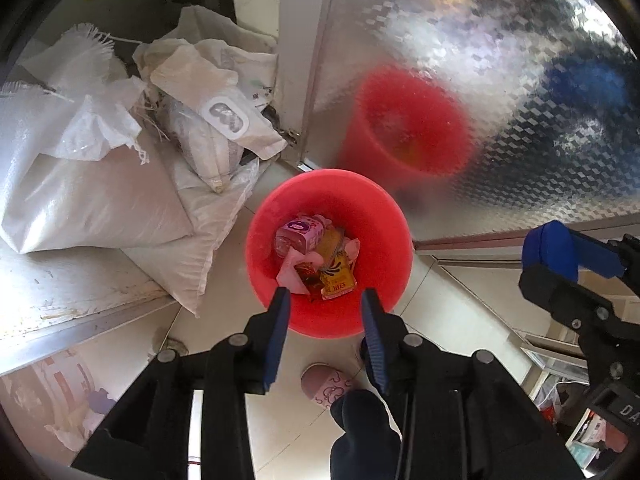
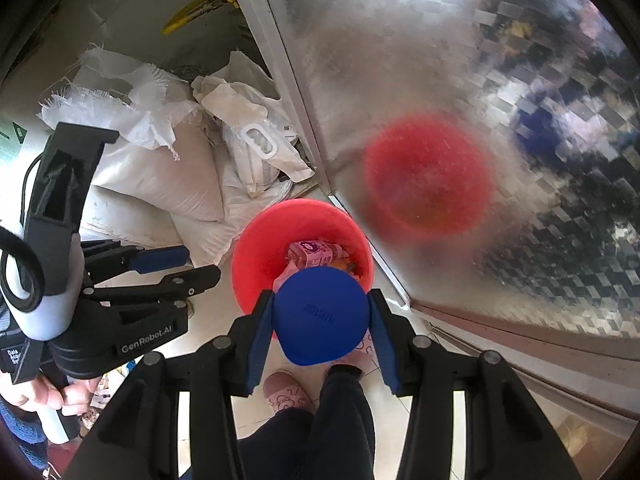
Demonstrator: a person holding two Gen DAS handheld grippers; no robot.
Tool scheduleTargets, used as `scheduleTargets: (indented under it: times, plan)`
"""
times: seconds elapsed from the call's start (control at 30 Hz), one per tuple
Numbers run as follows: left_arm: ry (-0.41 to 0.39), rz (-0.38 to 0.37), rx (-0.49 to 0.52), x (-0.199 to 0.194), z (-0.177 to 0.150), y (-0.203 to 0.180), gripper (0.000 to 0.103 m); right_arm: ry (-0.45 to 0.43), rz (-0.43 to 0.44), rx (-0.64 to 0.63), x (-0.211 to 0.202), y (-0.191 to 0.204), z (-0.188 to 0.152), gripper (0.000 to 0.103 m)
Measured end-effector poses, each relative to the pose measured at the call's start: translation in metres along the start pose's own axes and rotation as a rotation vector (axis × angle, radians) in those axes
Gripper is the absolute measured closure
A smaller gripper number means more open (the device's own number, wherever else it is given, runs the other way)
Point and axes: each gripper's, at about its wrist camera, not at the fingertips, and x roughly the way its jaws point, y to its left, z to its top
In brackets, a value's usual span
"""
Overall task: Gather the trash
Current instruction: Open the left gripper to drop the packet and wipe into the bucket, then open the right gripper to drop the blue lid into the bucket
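Risk is that the blue cup [image 2: 320,316], gripped in the right jaws over the red bin [image 1: 329,252], bounces off the rim if released off-centre, while the left jaws stand open and empty.

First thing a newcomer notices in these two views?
The red bucket on the floor by the patterned glass door, with wrappers and a pink bottle inside. Next, the blue cup clamped in the right gripper just above it. The left gripper hangs open and empty over the bucket.
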Motion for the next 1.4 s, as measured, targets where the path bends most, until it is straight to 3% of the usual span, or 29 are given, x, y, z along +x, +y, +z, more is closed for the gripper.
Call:
scheduleTargets:
  times: [0.43, 0.5, 0.63, 0.7, 0.97, 1.0, 1.03, 1.07, 1.23, 1.4]
  plan:
    - [-0.028, 0.038, -0.076, -0.019, -0.017, 0.035, 0.067, 0.036, 0.035, -0.103, 0.020, 0.031, 0.013, 0.060]
    - [-0.033, 0.048, -0.085, -0.020, -0.020, 0.041, 0.056, 0.043, 0.039, -0.121, 0.024, 0.036, 0.015, 0.060]
    - [-0.031, 0.054, -0.116, -0.021, -0.026, 0.055, 0.045, 0.048, 0.046, -0.157, 0.030, 0.049, 0.018, 0.060]
    - [-0.032, 0.062, -0.127, -0.021, -0.029, 0.060, 0.033, 0.049, 0.044, -0.173, 0.033, 0.055, 0.020, 0.060]
    - [-0.034, 0.101, -0.166, -0.023, -0.040, 0.072, 0.020, 0.062, 0.016, -0.221, 0.040, 0.070, 0.023, 0.059]
    - [-0.036, 0.106, -0.172, -0.024, -0.041, 0.073, 0.020, 0.062, -0.003, -0.229, 0.041, 0.072, 0.022, 0.052]
    - [-0.038, 0.107, -0.176, -0.025, -0.043, 0.073, 0.020, 0.064, -0.015, -0.236, 0.041, 0.073, 0.022, 0.038]
    - [-0.042, 0.104, -0.178, -0.027, -0.044, 0.072, 0.020, 0.060, -0.027, -0.240, 0.040, 0.074, 0.022, 0.032]
    - [-0.054, 0.085, -0.187, -0.040, -0.050, 0.064, 0.020, 0.051, -0.041, -0.246, 0.027, 0.074, 0.016, 0.028]
    - [-0.091, 0.094, -0.176, -0.079, -0.057, 0.053, 0.020, 0.039, -0.051, -0.230, -0.002, 0.076, 0.013, 0.024]
